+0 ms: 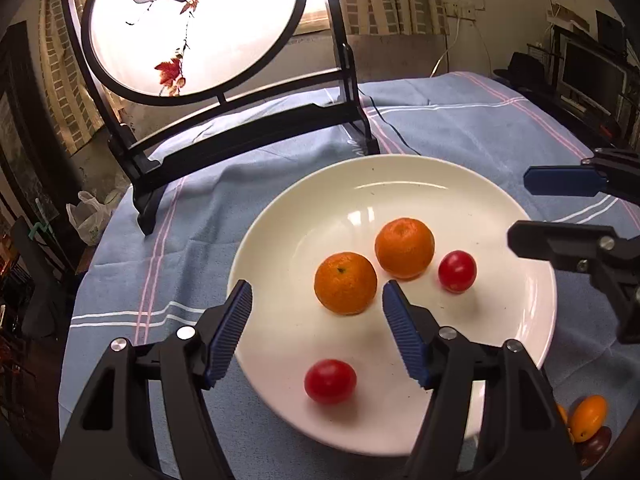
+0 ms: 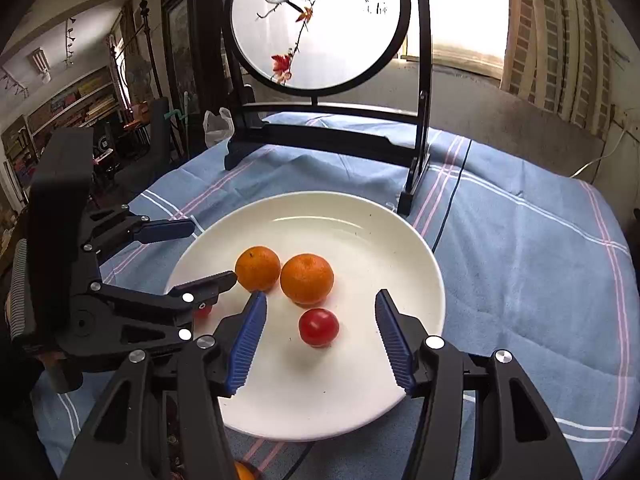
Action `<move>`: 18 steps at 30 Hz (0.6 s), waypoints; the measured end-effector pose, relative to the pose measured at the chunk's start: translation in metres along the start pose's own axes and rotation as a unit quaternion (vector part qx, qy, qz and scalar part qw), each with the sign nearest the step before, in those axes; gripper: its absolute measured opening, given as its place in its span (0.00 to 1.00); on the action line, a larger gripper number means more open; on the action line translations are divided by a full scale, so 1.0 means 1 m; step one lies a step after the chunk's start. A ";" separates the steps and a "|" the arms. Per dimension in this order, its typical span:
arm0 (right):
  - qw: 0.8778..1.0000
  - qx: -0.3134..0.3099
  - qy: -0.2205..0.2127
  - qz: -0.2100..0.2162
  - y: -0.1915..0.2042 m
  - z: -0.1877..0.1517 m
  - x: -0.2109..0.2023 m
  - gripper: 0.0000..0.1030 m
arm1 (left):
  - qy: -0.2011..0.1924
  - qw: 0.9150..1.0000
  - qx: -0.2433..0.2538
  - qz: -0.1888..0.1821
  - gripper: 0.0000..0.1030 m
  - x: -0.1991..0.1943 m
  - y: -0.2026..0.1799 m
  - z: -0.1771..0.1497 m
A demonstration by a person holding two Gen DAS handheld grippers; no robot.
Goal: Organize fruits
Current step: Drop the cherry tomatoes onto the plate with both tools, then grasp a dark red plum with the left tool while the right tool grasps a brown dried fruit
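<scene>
A white plate point(image 1: 500, 360) lies on the blue cloth; it also shows in the right wrist view point(image 2: 340, 232). On it sit two oranges point(image 1: 345, 282) point(image 1: 404, 247) and two red cherry tomatoes point(image 1: 330, 381) point(image 1: 457, 271). In the right wrist view the oranges point(image 2: 257, 268) point(image 2: 307, 278) and one tomato point(image 2: 318, 327) show; the other tomato point(image 2: 203, 311) is mostly hidden behind the left gripper. My left gripper point(image 1: 316, 304) is open and empty over the plate's near edge, just short of the nearer orange. My right gripper point(image 2: 320, 312) is open and empty, with the tomato between its fingers' line.
A round painted screen on a black stand point(image 1: 248, 136) stands behind the plate. A yellow-orange fruit point(image 1: 588, 418) and a dark one point(image 1: 596, 446) lie on the cloth at the lower right. The blue striped tablecloth point(image 2: 520, 260) covers the table.
</scene>
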State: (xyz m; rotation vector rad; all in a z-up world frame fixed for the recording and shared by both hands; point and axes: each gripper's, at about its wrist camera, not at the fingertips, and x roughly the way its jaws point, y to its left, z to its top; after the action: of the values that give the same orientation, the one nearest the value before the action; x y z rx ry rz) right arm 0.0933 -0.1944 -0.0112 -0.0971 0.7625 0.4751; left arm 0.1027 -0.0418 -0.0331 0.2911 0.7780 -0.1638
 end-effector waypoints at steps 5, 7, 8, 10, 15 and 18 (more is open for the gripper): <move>0.998 0.005 -0.067 0.011 0.006 0.014 -0.063 0.64 | -0.052 0.998 -0.029 0.003 0.76 -0.046 0.019 0.005; 0.996 0.005 -0.084 0.024 0.012 0.008 -0.090 0.70 | -0.074 0.997 -0.026 0.002 0.80 -0.071 0.025 -0.003; 0.996 0.004 -0.085 0.032 0.016 0.001 -0.103 0.71 | -0.081 0.996 -0.022 -0.002 0.82 -0.083 0.026 -0.010; 0.997 -0.005 -0.075 0.035 0.026 -0.018 -0.121 0.71 | -0.085 0.996 -0.007 -0.017 0.85 -0.106 0.028 -0.028; 0.998 -0.026 -0.042 0.045 0.049 -0.081 -0.146 0.71 | -0.067 0.994 0.032 -0.076 0.88 -0.149 0.027 -0.089; 0.997 -0.048 -0.007 0.055 0.065 -0.116 -0.145 0.71 | -0.032 0.988 0.057 -0.141 0.88 -0.158 0.021 -0.131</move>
State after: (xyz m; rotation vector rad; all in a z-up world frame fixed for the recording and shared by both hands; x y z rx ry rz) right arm -0.1009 -0.2207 0.0095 -0.1422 0.7341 0.6158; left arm -0.0902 0.0259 -0.0052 0.2809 0.7440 -0.4825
